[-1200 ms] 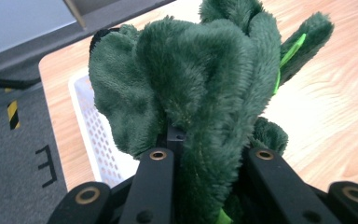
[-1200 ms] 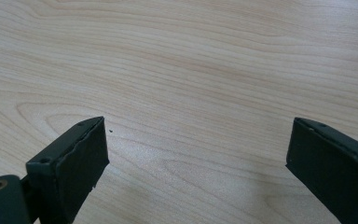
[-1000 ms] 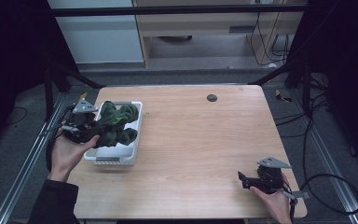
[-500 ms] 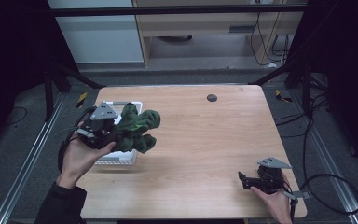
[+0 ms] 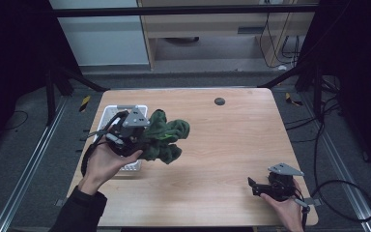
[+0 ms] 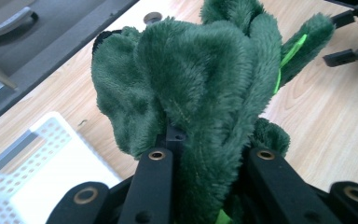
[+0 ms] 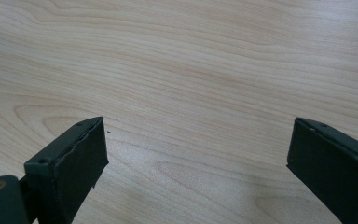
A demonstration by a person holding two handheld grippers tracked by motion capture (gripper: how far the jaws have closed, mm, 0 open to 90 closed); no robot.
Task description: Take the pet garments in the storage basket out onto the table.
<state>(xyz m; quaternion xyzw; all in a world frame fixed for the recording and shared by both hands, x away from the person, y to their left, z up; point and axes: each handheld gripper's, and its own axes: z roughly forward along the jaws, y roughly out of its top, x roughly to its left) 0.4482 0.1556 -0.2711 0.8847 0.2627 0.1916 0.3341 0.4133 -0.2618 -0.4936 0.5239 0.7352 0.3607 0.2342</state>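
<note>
Landmark: the basket (image 5: 107, 114), a white mesh tray at the table's (image 5: 222, 145) left edge.

1. Left gripper (image 5: 136, 140). Its jaws are clamped on the toy (image 5: 166, 137), a dark green plush with a bright green seam. In the left gripper view the toy (image 6: 200, 88) bulges out between and above both jaws, so the grip is deep in the pile, not at the tip.

2. Change. A second ago the toy lay inside the basket with the left gripper at the basket's left rim. Half a second ago it was raised over the basket's right half. Now it hangs clear of the basket, just past its right rim and above bare table. In the left gripper view the basket (image 6: 37, 168) appears to hold nothing else, though only part of it shows.

3. Meaning. The lift-out step looks complete; what remains is probably a carry toward the table's middle and a set-down. The toy is soft and will sag, so its loose limbs may touch down before the body.

4. Right gripper (image 5: 257, 187). It rests well right of the basket, near the table's front right corner, unmoved. Its jaws stand wide apart with only wood grain between them.
</note>
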